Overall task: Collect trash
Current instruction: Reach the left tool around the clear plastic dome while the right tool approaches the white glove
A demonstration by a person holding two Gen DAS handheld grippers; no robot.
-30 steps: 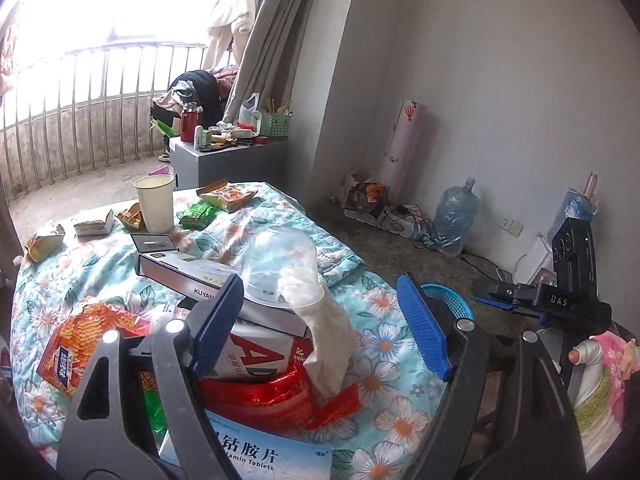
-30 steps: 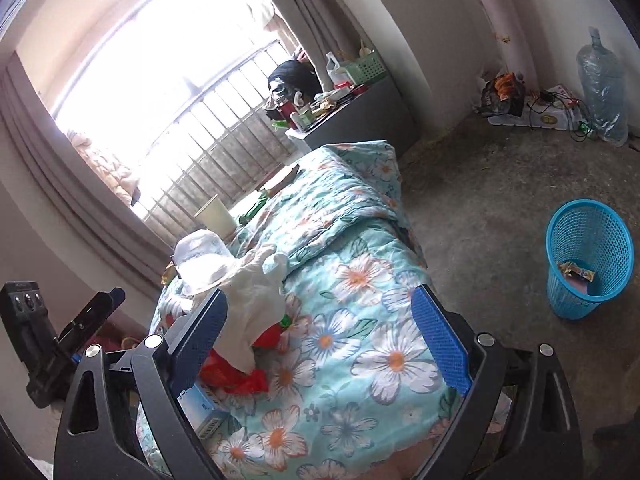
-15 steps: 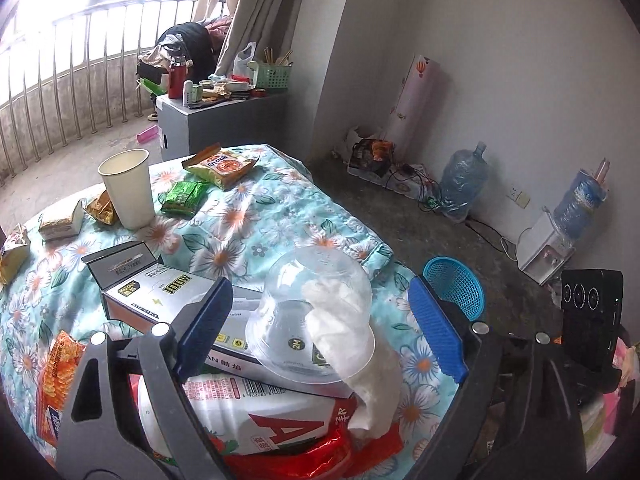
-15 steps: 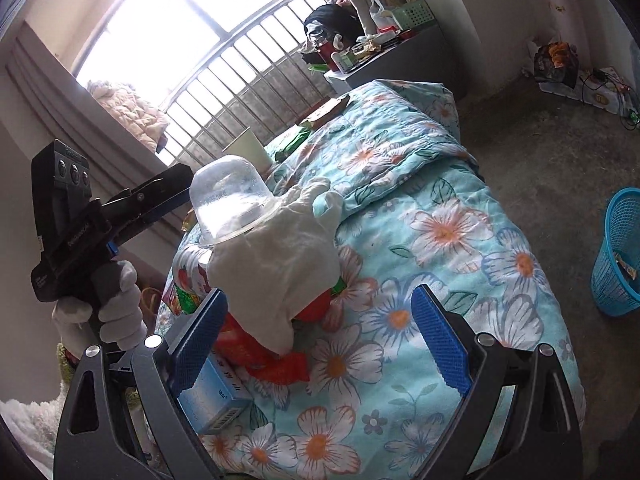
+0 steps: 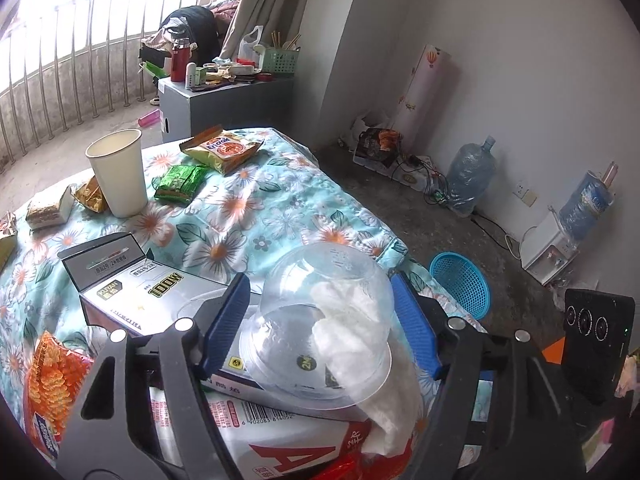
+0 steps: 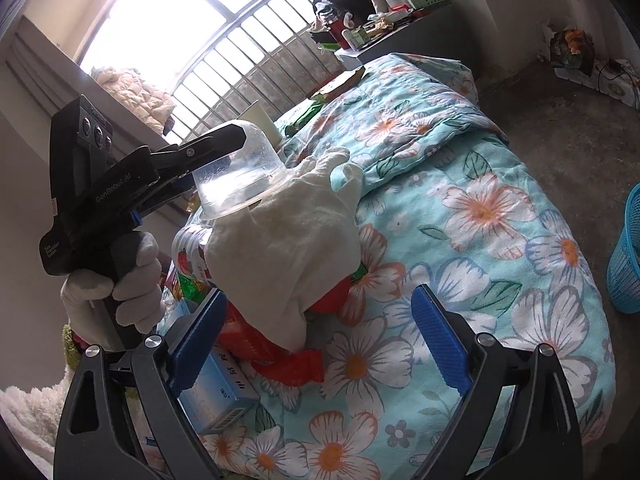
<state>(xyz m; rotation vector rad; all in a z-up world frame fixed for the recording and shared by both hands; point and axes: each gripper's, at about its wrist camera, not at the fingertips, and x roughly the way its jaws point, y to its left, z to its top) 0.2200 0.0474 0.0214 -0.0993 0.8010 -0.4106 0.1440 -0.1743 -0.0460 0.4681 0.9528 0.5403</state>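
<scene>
You are lining up on the clear plastic bowl point(image 5: 320, 320), which is sitting upside down on a pile of boxes point(image 5: 152, 292) with a white cloth point(image 5: 360, 344) tucked under its rim. Your left gripper point(image 5: 320, 320) is straddling it, jaws spread and not yet touching. Next you are probably closing gently on the thin dome, then carrying it to the blue basket point(image 5: 460, 284) on the floor; what that basket holds is not showing. Your right gripper point(image 6: 320, 336) is hanging open, empty.

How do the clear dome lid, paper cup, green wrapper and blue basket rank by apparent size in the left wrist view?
1. Clear dome lid, largest, though it is nearest the camera.
2. Paper cup.
3. Blue basket and green wrapper look alike; unranked.
</scene>
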